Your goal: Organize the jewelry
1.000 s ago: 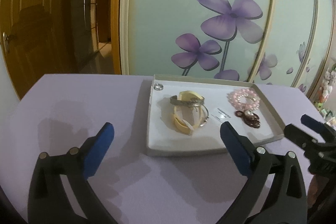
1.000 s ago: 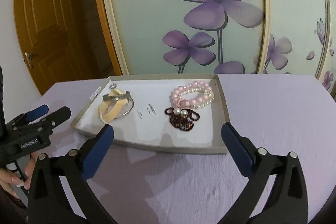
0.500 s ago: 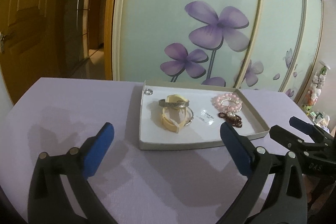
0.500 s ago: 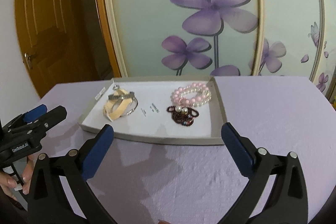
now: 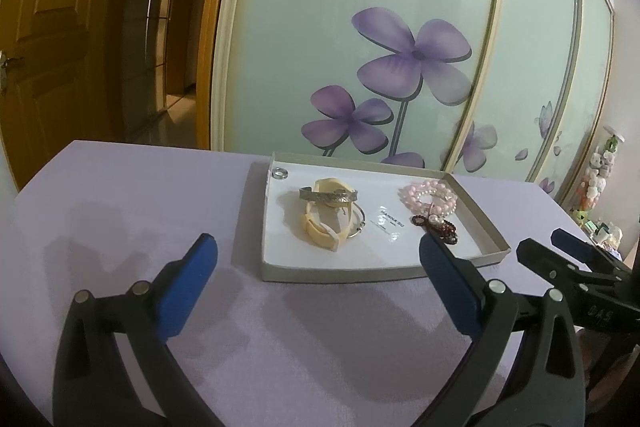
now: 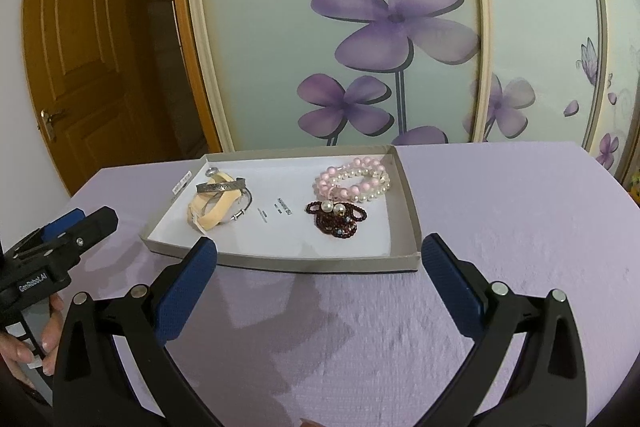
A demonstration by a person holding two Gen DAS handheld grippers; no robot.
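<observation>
Jewelry sits inside the tray on the counter, at twelve o'clock of both grippers. Left gripper and right gripper: jaws wide apart, empty. Advise approaching one piece singly, clearing the rim.

— Underneath everything?
— A table draped in pale lilac cloth.
— Lying directly on it?
— Only a shallow grey-walled tray, white inside, set toward the far edge near the flowered panels.
</observation>
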